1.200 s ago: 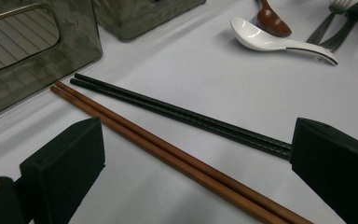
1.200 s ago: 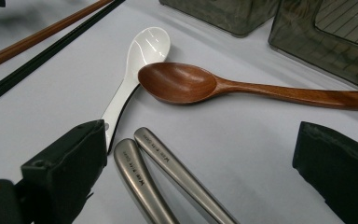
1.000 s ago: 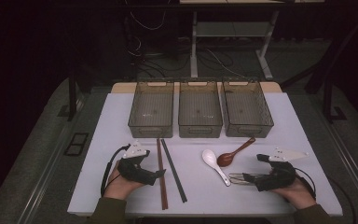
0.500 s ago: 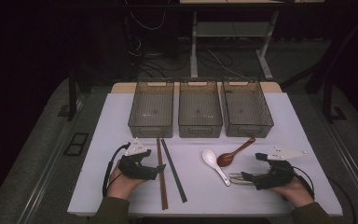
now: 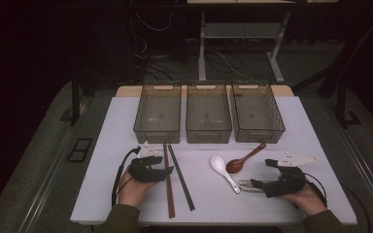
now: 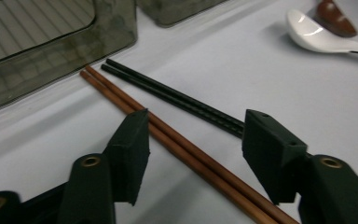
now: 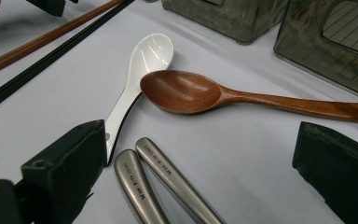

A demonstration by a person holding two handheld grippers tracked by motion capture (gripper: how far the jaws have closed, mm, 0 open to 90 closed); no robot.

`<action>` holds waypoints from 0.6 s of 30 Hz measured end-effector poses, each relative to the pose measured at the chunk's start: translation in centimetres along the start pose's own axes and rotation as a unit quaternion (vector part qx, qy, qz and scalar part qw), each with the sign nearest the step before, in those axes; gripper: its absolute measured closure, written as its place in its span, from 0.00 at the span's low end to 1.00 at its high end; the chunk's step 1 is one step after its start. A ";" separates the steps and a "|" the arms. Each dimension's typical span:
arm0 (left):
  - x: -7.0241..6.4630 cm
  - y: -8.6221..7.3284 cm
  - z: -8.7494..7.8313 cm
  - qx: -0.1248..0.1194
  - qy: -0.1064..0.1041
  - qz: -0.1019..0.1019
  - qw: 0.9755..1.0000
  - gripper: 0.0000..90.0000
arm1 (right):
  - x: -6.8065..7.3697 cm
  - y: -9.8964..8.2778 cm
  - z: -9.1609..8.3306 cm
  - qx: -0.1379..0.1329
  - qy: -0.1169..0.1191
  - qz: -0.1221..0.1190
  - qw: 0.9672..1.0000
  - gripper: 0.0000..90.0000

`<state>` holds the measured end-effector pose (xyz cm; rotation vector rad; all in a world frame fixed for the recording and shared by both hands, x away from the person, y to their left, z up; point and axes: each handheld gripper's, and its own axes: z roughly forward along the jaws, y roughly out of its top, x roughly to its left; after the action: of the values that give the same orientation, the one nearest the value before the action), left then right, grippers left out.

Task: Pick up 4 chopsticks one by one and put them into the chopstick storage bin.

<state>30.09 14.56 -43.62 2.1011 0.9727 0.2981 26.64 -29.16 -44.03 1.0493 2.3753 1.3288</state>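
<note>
Though the room is dim, the white table (image 5: 311,121) seems bright.

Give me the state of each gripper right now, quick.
Left gripper: open, fingers have just been closing around the brown chopsticks, not pressing yet.
Right gripper: open, holding nothing; metal chopsticks lie between its fingers.

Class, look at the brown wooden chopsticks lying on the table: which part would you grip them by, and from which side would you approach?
Grip the brown wooden chopsticks around mid-length, from above, fingers straddling the pair crosswise. They lie flat and side by side, so one squeeze across them catches both. The black chopsticks lie close beside them, nearest at the far tips, so stay nearer the person's end. The left gripper already straddles them, its jaws just closing but not yet touching.
</note>
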 end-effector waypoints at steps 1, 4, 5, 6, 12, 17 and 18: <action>0.1 0.1 0.2 0.002 0.003 0.000 1.000 0.47 | 0.0 0.0 0.1 0.000 0.000 -0.001 1.000 0.03; 0.4 0.3 0.5 0.002 0.018 -0.001 1.000 0.52 | 0.1 0.1 0.2 0.002 0.002 -0.006 1.000 0.03; 0.5 0.4 0.7 0.001 0.020 -0.004 1.000 0.52 | 0.1 0.1 0.2 0.002 0.002 -0.006 1.000 0.03; 0.7 0.5 0.8 0.002 0.023 -0.008 1.000 0.54 | 0.1 0.1 0.2 0.000 0.002 -0.005 1.000 0.03; 1.6 1.1 1.6 0.007 0.036 -0.022 0.999 0.58 | 0.1 0.2 0.3 0.002 0.001 -0.006 1.000 0.03; 2.1 1.9 2.2 0.010 0.049 -0.031 0.998 0.64 | 0.1 0.2 0.4 0.002 0.000 -0.008 1.000 0.03; 2.2 2.0 2.4 0.011 0.051 -0.034 0.998 0.64 | 0.1 0.2 0.4 0.002 0.000 -0.008 1.000 0.03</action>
<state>33.87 14.05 -43.93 2.0843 1.1091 0.3641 26.93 -28.76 -44.06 1.0297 2.3827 1.3184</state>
